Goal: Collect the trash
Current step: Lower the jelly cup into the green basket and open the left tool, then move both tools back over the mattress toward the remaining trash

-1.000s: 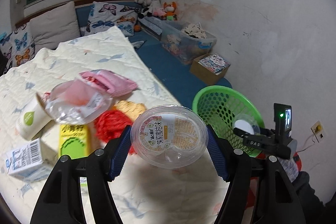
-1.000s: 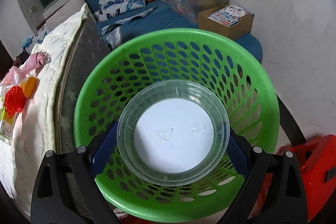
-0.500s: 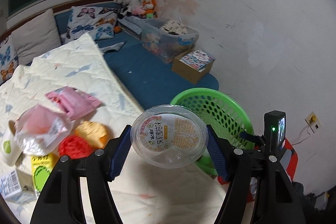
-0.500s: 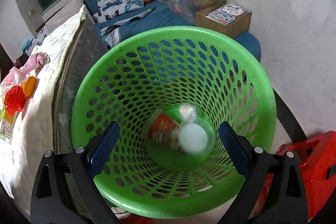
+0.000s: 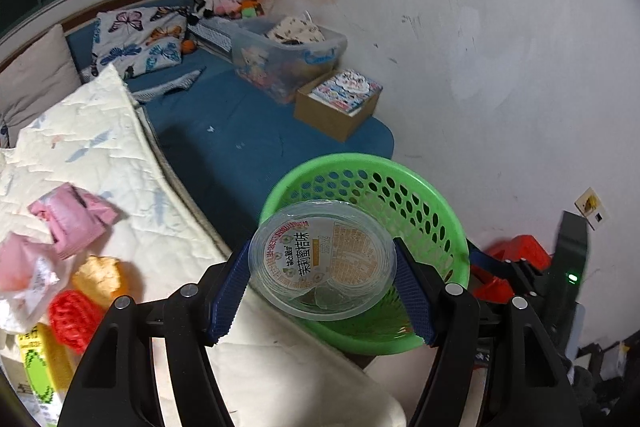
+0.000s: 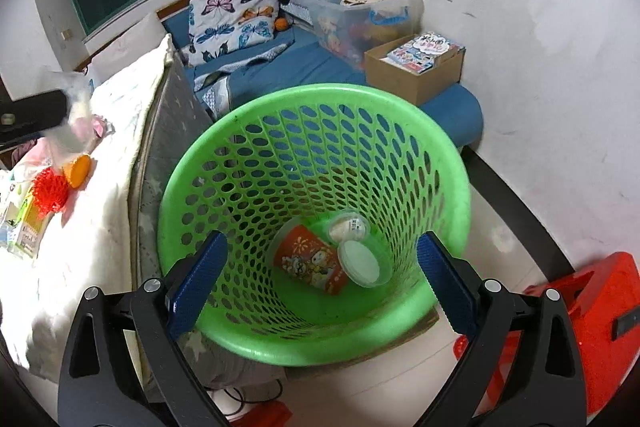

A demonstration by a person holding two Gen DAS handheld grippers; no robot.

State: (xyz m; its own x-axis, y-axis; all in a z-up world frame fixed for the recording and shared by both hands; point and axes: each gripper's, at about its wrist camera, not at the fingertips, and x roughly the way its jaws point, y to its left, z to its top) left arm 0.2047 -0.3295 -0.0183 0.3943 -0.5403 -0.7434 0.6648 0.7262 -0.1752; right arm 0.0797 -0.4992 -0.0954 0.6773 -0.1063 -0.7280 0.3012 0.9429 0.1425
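Your left gripper (image 5: 322, 291) clamps the lid (image 5: 322, 261) over the basket's (image 5: 448, 223) near-left rim; your right gripper (image 6: 320, 279) gapes empty. Released here, the lid may strike the rim, though depth seems uncertain.

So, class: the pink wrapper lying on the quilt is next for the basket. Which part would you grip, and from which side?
Grip the pink wrapper across its puffy middle, coming from above with the jaws straddling its narrow width. It lies flat on the quilt, apart from the orange piece beside it, so nothing blocks a straight descent. The soft film should crumple and hold.
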